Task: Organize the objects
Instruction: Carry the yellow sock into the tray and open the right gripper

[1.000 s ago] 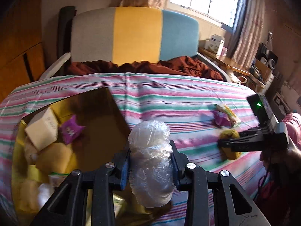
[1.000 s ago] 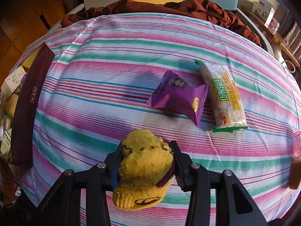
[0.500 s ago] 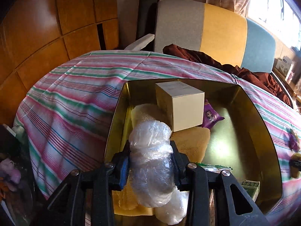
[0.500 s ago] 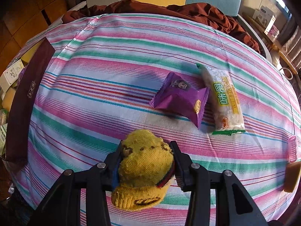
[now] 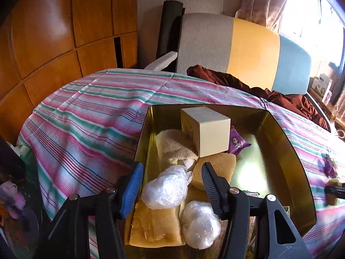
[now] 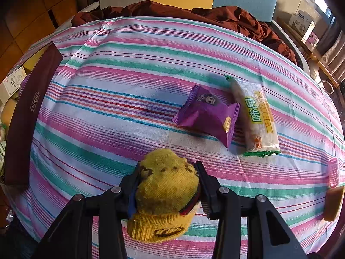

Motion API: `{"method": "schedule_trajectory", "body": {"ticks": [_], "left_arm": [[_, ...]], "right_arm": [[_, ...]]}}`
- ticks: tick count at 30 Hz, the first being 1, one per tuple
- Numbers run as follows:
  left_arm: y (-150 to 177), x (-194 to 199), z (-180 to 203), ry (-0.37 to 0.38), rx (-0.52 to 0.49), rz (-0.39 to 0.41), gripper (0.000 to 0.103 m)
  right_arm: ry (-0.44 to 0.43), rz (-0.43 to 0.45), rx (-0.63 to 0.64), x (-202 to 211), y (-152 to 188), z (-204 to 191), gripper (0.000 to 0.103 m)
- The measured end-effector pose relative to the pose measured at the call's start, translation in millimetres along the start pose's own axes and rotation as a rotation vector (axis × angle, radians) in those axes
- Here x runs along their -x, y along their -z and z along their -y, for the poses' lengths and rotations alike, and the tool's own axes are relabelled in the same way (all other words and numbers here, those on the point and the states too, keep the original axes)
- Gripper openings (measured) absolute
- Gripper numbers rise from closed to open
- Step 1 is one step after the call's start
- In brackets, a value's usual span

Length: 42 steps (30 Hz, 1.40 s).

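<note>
My left gripper [image 5: 171, 172] hangs over the gold-lined box [image 5: 284, 138], its jaws opening. A clear plastic-wrapped bundle [image 5: 166, 188] lies between them on a yellow sponge [image 5: 154, 225], free of both pads. A second wrapped bundle [image 5: 200, 223], a cream carton [image 5: 207, 130], a beige knit roll [image 5: 174, 146] and a purple packet [image 5: 237, 143] also lie in the box. My right gripper [image 6: 167, 173] is shut on a rolled yellow sock [image 6: 166, 192] above the striped cloth [image 6: 120, 86]. A purple snack packet [image 6: 208, 113] and a white rice-cracker pack [image 6: 257, 115] lie beyond it.
The box's dark maroon wall [image 6: 28, 116] stands at the left edge of the right wrist view. A pink hair roller [image 6: 333, 172] and a tan block [image 6: 333, 202] sit at the cloth's right edge. A striped sofa back [image 5: 241, 51] and brown blanket [image 5: 278, 96] lie behind.
My left gripper swung left from the cloth to over the box, then opened, and the wrapped bundle dropped onto the sponge. The right gripper stayed still, holding the sock.
</note>
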<state>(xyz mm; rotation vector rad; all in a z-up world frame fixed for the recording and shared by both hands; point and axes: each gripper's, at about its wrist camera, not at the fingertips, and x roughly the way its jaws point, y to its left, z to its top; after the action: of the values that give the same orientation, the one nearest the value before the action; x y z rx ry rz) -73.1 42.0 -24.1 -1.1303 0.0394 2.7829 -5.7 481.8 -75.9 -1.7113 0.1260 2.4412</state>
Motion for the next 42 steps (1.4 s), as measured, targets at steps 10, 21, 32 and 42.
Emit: {"method": "schedule_trajectory", "body": {"ticks": [10,21,32,42], "left_arm": [[1,26,-8,0.037,0.009,0.044,0.060],[6,34,-23,0.062,0.052,0.055,0.062],[17,38,-48,0.049,0.100,0.043,0.062],[24,33,-57,0.046,0.115,0.020,0.063]], "right_arm": [[-0.013,0.009,-0.055,11,5,-15,0.042],[-0.254,0.181,0.086,71,-47,-129,0.042],[-0.298,0.136,0.310,45,-58,-272,0.044],[-0.308,0.064,0.288,17,-47,-277,0.066]]}}
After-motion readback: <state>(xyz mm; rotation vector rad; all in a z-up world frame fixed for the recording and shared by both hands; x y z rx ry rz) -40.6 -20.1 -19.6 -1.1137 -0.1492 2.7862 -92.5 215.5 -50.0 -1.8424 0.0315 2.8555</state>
